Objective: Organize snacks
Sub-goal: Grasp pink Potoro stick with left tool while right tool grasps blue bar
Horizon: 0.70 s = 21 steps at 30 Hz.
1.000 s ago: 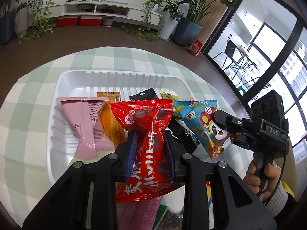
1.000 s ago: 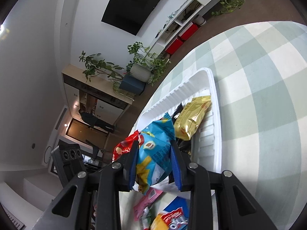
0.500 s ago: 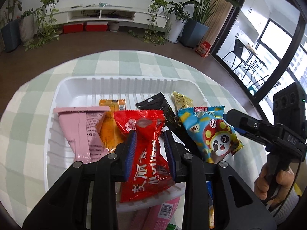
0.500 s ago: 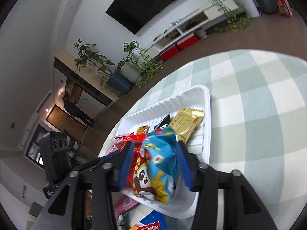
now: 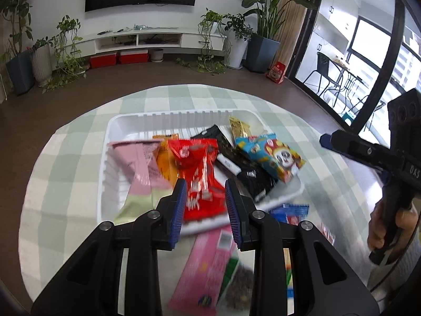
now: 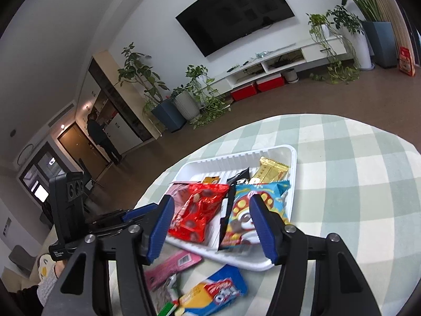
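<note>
A white tray (image 5: pixel 126 121) on the checked table holds several snack packs: a red bag (image 5: pixel 200 173), a blue panda bag (image 5: pixel 271 158), a pink pack (image 5: pixel 139 163), an orange pack, a black pack and a gold pack (image 5: pixel 238 129). My left gripper (image 5: pixel 205 210) is open and empty, just behind the red bag. My right gripper (image 6: pixel 211 226) is open and empty, raised above the tray's near edge (image 6: pixel 247 262); the red bag (image 6: pixel 197 213) and blue panda bag (image 6: pixel 252 210) lie beyond it.
Loose snacks lie on the table in front of the tray: a long pink pack (image 5: pixel 205 263), a dark bag (image 5: pixel 239 287), and a blue-and-yellow pack (image 6: pixel 215 292). The round table's edge drops to brown floor all around.
Both grippers opened and let go of their bags, which now lie in the tray. Both grippers have pulled back and up from the tray.
</note>
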Motion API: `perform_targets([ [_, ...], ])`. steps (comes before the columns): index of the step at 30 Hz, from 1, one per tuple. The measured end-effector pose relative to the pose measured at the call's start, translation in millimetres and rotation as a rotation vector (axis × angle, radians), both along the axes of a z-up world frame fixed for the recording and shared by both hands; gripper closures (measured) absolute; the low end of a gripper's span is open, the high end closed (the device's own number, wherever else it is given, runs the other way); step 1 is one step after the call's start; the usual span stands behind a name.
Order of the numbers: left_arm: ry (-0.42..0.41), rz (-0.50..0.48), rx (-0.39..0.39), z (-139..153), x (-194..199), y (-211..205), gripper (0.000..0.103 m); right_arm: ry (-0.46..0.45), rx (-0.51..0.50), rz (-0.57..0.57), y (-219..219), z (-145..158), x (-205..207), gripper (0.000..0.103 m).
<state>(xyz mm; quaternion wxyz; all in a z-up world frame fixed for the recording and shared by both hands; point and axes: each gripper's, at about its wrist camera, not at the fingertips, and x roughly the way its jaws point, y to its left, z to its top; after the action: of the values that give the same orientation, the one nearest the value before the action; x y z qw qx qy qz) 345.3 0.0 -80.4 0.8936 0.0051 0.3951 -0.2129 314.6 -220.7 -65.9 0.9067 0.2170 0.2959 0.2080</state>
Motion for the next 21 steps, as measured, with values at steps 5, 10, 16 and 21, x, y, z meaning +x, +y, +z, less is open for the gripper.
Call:
perform_targets([
  [5,0.032,-0.014,0.007,-12.4,-30.1,10.2,0.075,0.009,-0.025,0.010,8.2,-2.1,-40.8,0.036],
  [10,0.069,-0.025,0.018,-27.2,-51.5,17.0,0.075,0.063,-0.072,0.017,19.3,-17.9,-73.2,0.036],
  [16,0.108,-0.023,0.027,-42.1,-63.5,21.6,0.075,0.106,-0.155,0.022,27.7,-36.2,-94.9,0.035],
  [21,0.129,-0.030,0.051,-51.8,-62.3,18.9,0.075,0.114,-0.160,0.030,31.7,-40.6,-97.7,0.034],
])
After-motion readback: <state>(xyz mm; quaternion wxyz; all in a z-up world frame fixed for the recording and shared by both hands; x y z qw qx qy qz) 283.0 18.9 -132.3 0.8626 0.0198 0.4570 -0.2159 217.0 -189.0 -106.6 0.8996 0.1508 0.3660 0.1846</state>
